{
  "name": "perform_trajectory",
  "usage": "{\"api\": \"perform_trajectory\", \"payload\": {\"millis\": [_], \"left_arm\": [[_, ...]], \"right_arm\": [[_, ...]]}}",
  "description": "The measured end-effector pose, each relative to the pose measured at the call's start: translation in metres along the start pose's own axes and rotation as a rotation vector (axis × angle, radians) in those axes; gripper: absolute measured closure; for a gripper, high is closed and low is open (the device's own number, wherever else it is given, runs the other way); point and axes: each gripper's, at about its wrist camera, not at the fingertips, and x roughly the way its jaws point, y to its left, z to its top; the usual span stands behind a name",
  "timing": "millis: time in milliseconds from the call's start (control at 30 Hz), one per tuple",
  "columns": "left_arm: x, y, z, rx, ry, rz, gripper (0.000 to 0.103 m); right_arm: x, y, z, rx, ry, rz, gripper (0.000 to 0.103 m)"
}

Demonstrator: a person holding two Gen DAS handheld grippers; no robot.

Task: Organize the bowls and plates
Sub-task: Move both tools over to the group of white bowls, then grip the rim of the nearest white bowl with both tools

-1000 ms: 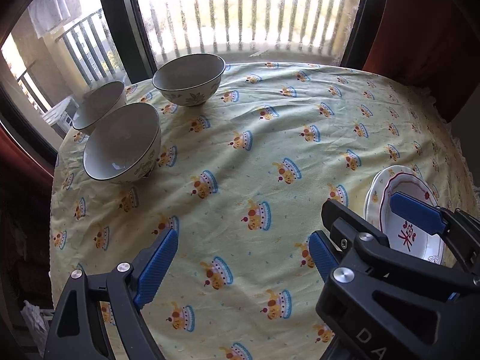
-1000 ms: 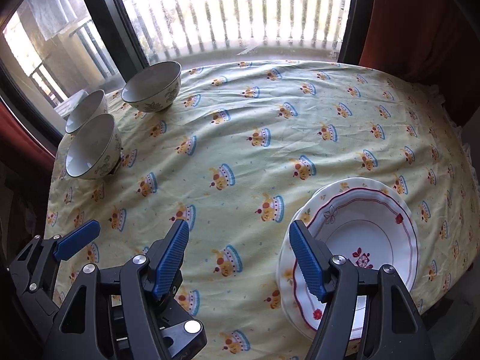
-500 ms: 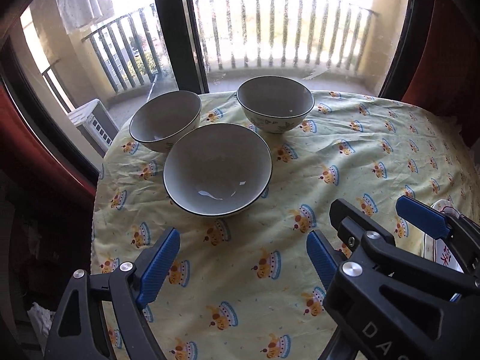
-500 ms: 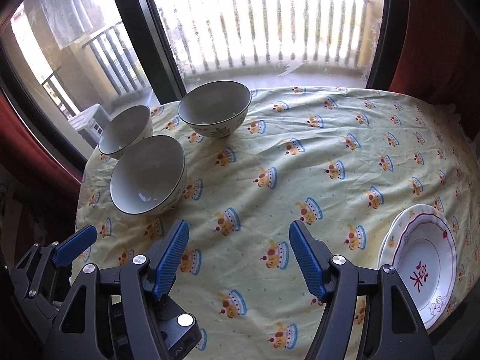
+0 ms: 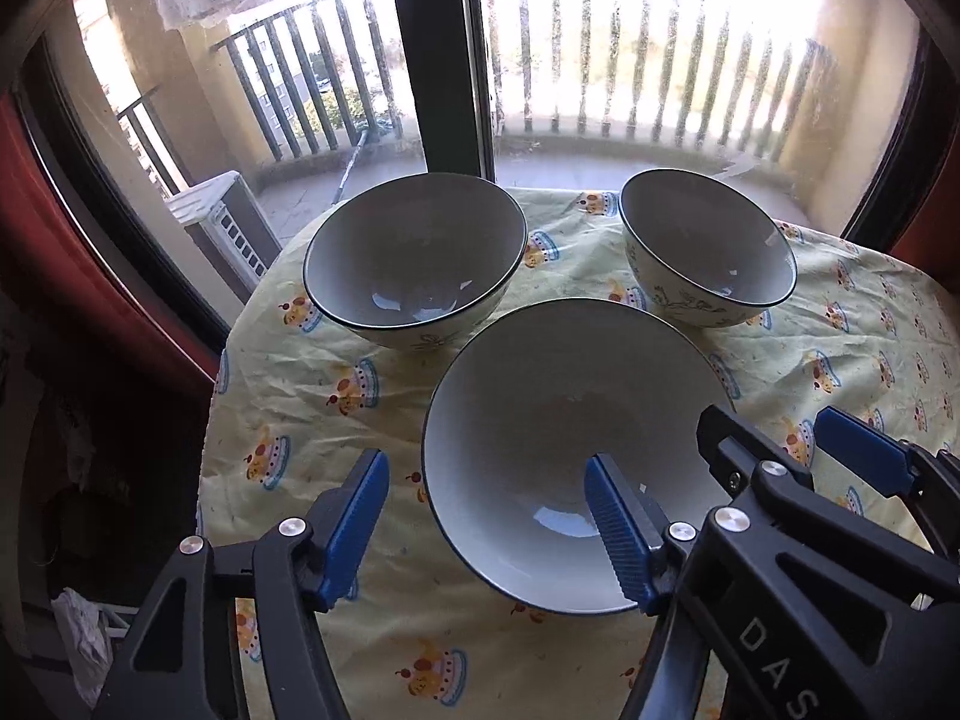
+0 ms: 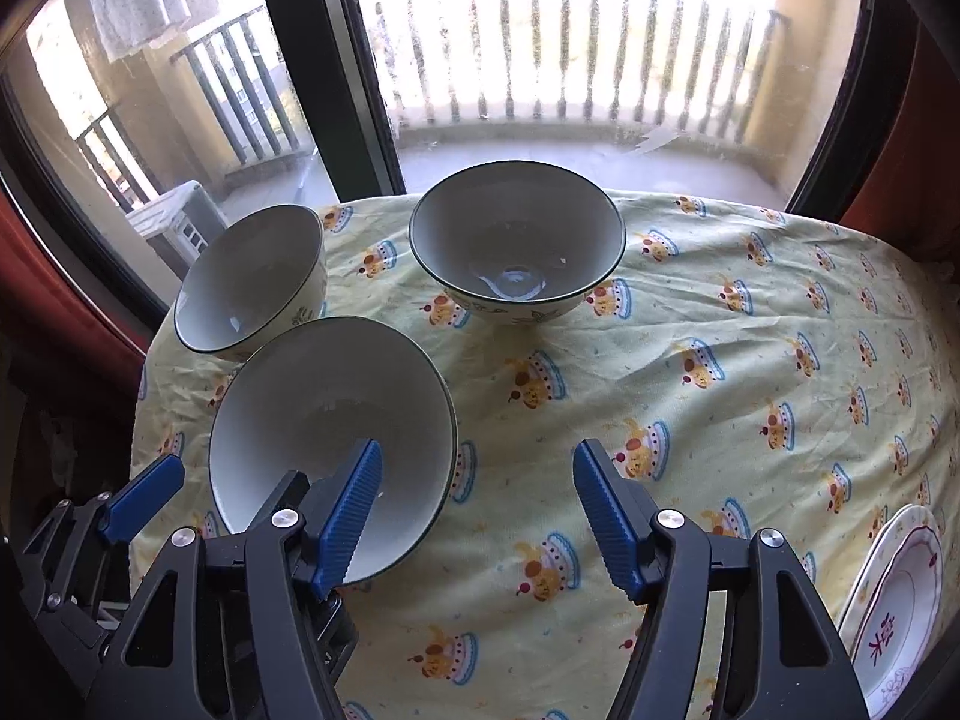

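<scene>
— So, where did the bowls sit?

— Three stood on the yellow tablecloth (image 6: 690, 360) at the window end of the table. The nearest bowl (image 5: 558, 420) was closest to both tools; the left far bowl (image 5: 414, 252) and the right far bowl (image 5: 708, 246) stood behind it, all upright and empty, none touching.

— And the left gripper (image 5: 486, 516)?

— Its fingers were spread, though the jaws had just been closing. One blue pad hung outside the nearest bowl's rim, the other over its inside, so the near wall lay between them. I could not tell that either pad pressed on it.

— The right gripper (image 6: 474, 504)?

— Spread as well, jaws just narrowing. Its left pad overlapped that same bowl's right side; the other hung over bare cloth. Nothing was pinched.

— Plates?

— A red-rimmed plate (image 6: 900, 612) lay at the table's right edge, well apart from the bowls.
</scene>
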Motion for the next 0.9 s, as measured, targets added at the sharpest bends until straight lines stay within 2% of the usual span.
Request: {"api": "perform_trajectory", "payload": {"millis": [100, 267, 400, 467, 600, 733, 900], "left_arm": [[0.020, 0.008, 0.006, -0.026, 0.036, -0.022, 0.038], [0.040, 0.012, 0.010, -0.036, 0.071, -0.046, 0.054], [0.047, 0.013, 0.012, -0.048, 0.093, -0.076, 0.061], [0.048, 0.014, 0.012, -0.053, 0.090, -0.069, 0.062], [0.049, 0.016, 0.013, -0.072, 0.094, -0.083, 0.065], [0.048, 0.015, 0.014, -0.070, 0.087, -0.075, 0.070], [0.045, 0.013, 0.013, -0.067, 0.088, -0.071, 0.070]], "right_arm": [[0.016, 0.004, 0.006, 0.016, 0.023, -0.008, 0.045], [0.036, 0.011, 0.013, 0.024, 0.059, -0.007, 0.057], [0.047, 0.010, 0.015, 0.050, 0.089, 0.009, 0.067], [0.049, 0.010, 0.016, 0.059, 0.097, 0.013, 0.076], [0.053, 0.011, 0.019, 0.068, 0.104, 0.028, 0.081], [0.054, 0.014, 0.020, 0.047, 0.100, 0.024, 0.081], [0.052, 0.013, 0.019, 0.045, 0.104, 0.028, 0.082]]}}
